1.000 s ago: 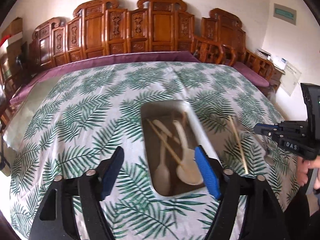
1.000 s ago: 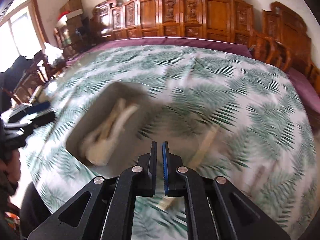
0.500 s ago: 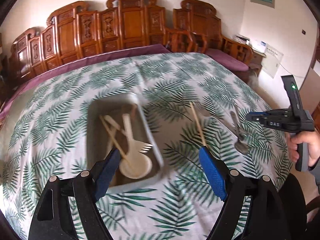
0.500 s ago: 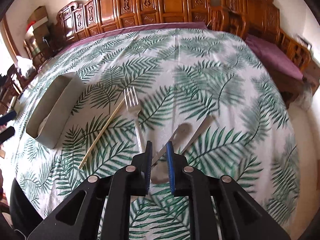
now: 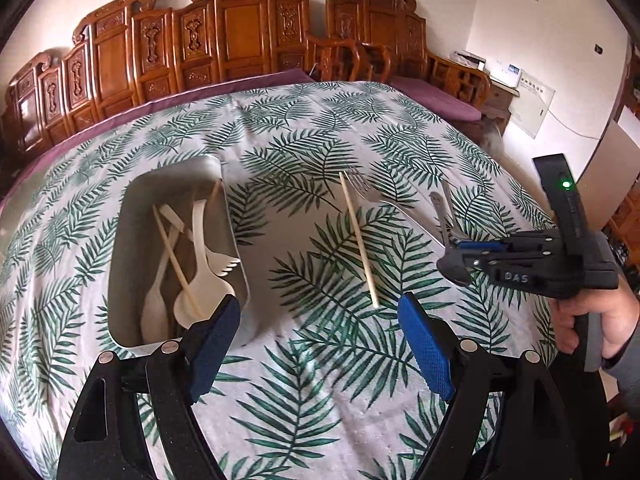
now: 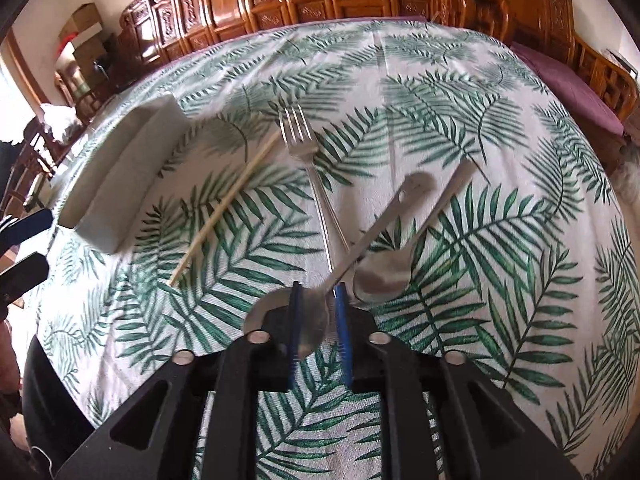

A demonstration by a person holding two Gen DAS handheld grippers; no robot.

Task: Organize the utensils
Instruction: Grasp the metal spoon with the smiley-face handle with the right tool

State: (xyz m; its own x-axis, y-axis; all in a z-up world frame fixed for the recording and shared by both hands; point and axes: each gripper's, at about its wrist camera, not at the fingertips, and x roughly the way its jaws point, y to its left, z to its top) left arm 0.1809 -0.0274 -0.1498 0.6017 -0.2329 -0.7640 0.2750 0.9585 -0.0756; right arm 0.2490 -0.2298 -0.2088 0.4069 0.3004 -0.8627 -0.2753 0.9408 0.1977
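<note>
Utensils waited: the right gripper (image 6: 318, 320) had come down over a metal spoon (image 6: 316, 328), fingers narrow but opening; left gripper (image 5: 320, 348) fingers wide, empty.

Black two-finger grippers: left gripper (image 5: 320, 322), right gripper (image 6: 318, 320); blue ribbed pads (image 5: 426, 346), silver screws, "DAS" marking, green light; grey sleeve (image 5: 626, 364).

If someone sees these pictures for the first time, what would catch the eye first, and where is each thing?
The palm-leaf tablecloth fills both views, with carved wooden chairs behind it. On its left a grey tray holds pale spoons and a chopstick; beside it lie a loose chopstick, a metal fork and two metal spoons. The right gripper is opening over the nearer metal spoon; the left gripper hangs open, empty.
</note>
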